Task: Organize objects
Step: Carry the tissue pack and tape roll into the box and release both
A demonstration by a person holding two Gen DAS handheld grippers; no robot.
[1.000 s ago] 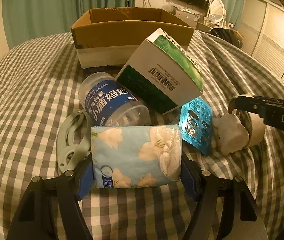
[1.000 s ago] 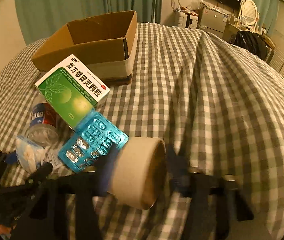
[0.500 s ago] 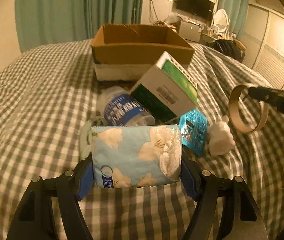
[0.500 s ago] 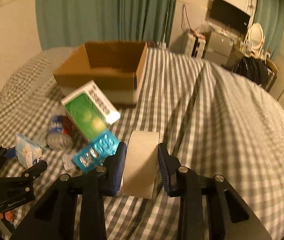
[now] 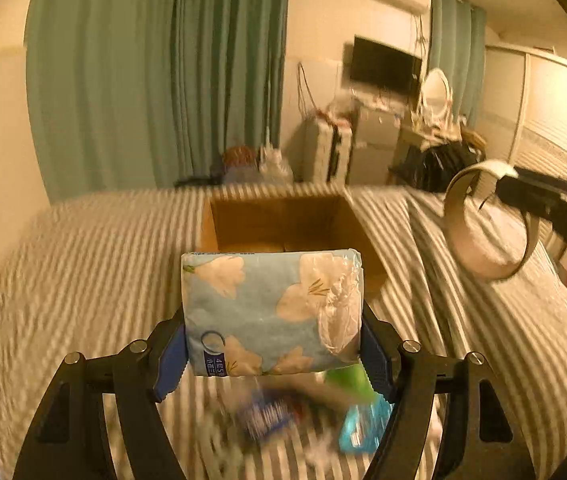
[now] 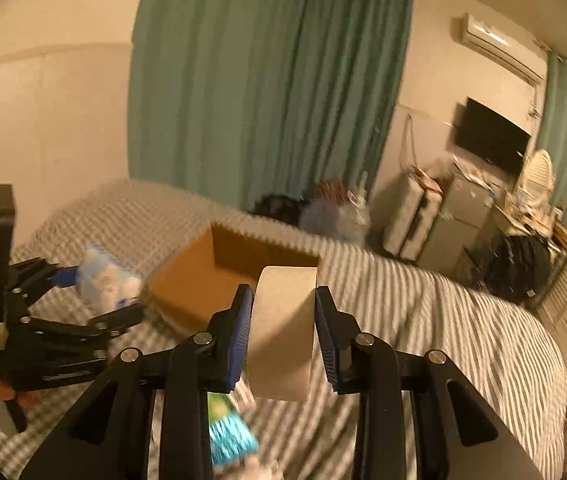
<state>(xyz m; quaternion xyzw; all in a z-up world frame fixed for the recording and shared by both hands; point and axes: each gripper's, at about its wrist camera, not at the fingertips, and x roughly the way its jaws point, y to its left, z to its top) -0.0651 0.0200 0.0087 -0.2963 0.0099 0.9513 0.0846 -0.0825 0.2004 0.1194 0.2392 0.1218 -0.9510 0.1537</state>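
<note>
1. My left gripper [image 5: 273,344] has its jaws clamped on a blue flower-printed tissue pack [image 5: 271,312], held above the checked bed [image 5: 83,264].
2. My right gripper [image 6: 283,332] has its jaws closed on a beige tape roll [image 6: 283,328].
3. The open brown cardboard box [image 5: 283,220] sits on the bed just ahead of both.

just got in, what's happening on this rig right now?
A person is tidying a bed with two handheld grippers. The left gripper is clamped on a floral tissue pack, the right gripper on a tape roll. Both are held in the air near the open cardboard box. Other items lie blurred below.
</note>
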